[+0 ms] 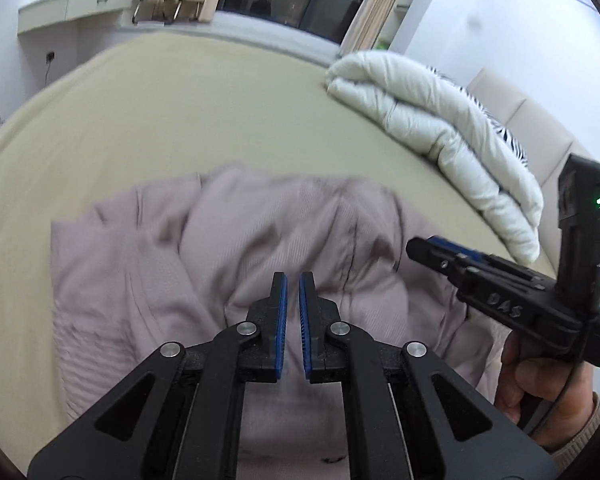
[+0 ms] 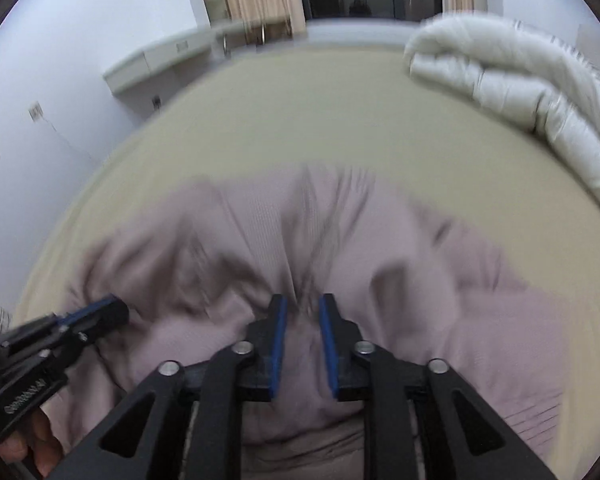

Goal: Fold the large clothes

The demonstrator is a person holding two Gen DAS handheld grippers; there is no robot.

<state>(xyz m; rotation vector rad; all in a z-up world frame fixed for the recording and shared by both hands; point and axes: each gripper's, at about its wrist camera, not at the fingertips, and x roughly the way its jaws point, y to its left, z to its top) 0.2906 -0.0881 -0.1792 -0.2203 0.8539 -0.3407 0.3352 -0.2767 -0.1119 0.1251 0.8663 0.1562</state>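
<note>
A large mauve garment [image 1: 180,264] lies rumpled on the beige bed sheet [image 1: 180,112], with ribbed cuffs or a hem at its left edge. Above its middle hangs my left gripper [image 1: 293,280], its blue pads nearly together and nothing between them. My right gripper [image 1: 424,246] is to the right, held by a hand [image 1: 540,380]. In the right wrist view the right gripper [image 2: 303,302] is open over a bunched fold of the garment [image 2: 440,280], the pads clear of the cloth. The left gripper [image 2: 114,310] shows at the left edge.
A folded white duvet [image 1: 440,128] lies at the bed's far right, against a pale padded headboard [image 1: 520,112]. Bare sheet [image 2: 300,120] stretches beyond the garment. A wall-mounted desk [image 1: 80,6], curtains and a dark window stand behind the bed.
</note>
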